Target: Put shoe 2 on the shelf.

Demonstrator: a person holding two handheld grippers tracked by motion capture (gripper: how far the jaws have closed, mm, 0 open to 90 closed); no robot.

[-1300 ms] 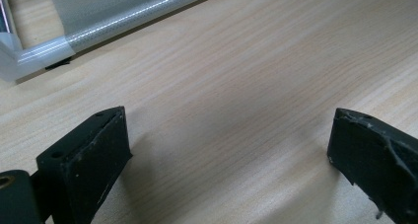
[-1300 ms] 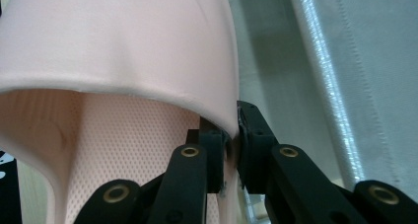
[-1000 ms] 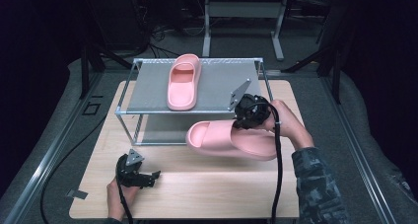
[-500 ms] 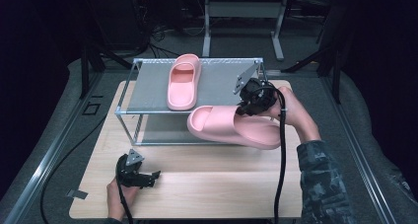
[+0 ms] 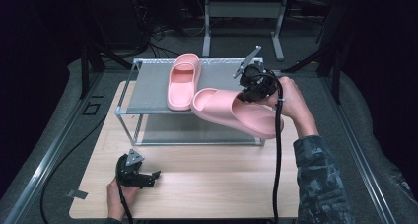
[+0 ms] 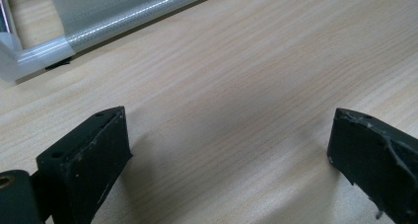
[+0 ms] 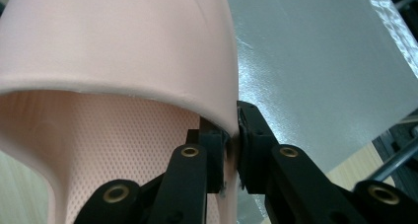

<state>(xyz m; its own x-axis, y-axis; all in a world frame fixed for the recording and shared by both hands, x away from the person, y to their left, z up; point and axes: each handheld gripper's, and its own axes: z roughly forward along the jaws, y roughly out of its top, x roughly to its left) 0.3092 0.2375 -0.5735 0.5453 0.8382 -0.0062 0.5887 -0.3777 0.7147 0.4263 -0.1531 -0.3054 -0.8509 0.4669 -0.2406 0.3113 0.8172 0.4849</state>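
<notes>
Pink slipper point(image 5: 236, 114), light and soft-looking foam, hangs above the rack's point(image 5: 148, 78) front edge, its strap clamped in the right hand-held gripper point(image 5: 249, 93). Its twin point(image 5: 183, 81) sits on the top shelf. The left hand-held gripper point(image 5: 148, 177) rests agape on the counter point(image 5: 222, 184).

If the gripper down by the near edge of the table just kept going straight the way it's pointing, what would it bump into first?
Probably the shelf rack's bottom rail. The left gripper sits open and low over the bare wooden table, with nothing between its jaws. That rail is the first thing across its line, though it sits a little off to one side, so depth is uncertain.

Held slipper's point(image 7: 113, 51) toe beyond frame
</notes>
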